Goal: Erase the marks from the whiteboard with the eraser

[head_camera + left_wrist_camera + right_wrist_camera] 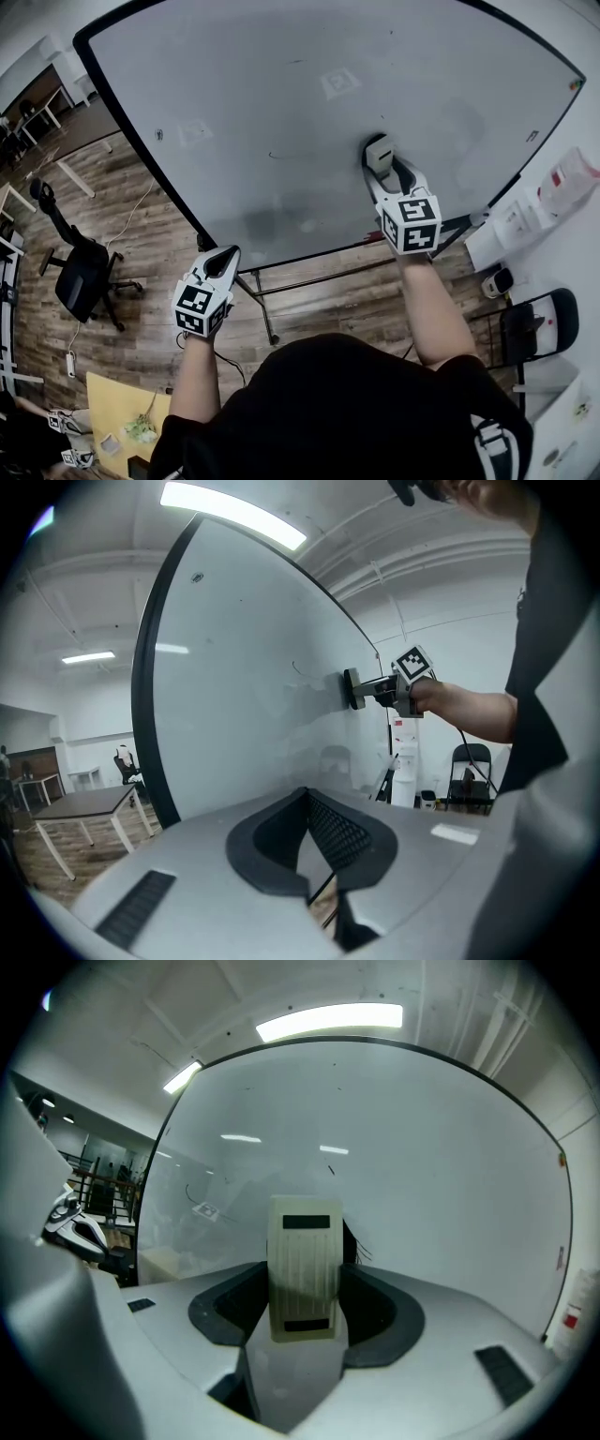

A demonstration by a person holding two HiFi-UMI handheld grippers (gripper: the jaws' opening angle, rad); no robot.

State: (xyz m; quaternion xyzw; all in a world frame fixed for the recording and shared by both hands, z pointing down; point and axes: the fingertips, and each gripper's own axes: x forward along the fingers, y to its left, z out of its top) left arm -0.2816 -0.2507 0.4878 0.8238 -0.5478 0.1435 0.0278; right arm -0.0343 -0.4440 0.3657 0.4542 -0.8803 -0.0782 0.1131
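Note:
The big whiteboard (281, 103) in a black frame stands in front of me. My right gripper (380, 167) is shut on the beige eraser (379, 150) and presses it flat on the board's lower right part. In the right gripper view the eraser (302, 1279) sits between the jaws, with a dark scribble (362, 1251) showing at its right side. A thin faint line (286, 156) lies left of the eraser, and a grey smudge (272, 225) lies lower down. My left gripper (223, 255) hangs shut and empty below the board's bottom edge.
A black office chair (80, 272) stands on the wood floor at the left. A folding chair (530, 328) and a white shelf (511, 225) are at the right. The board's stand legs (267, 319) run below it. A yellow table (122, 412) is behind me.

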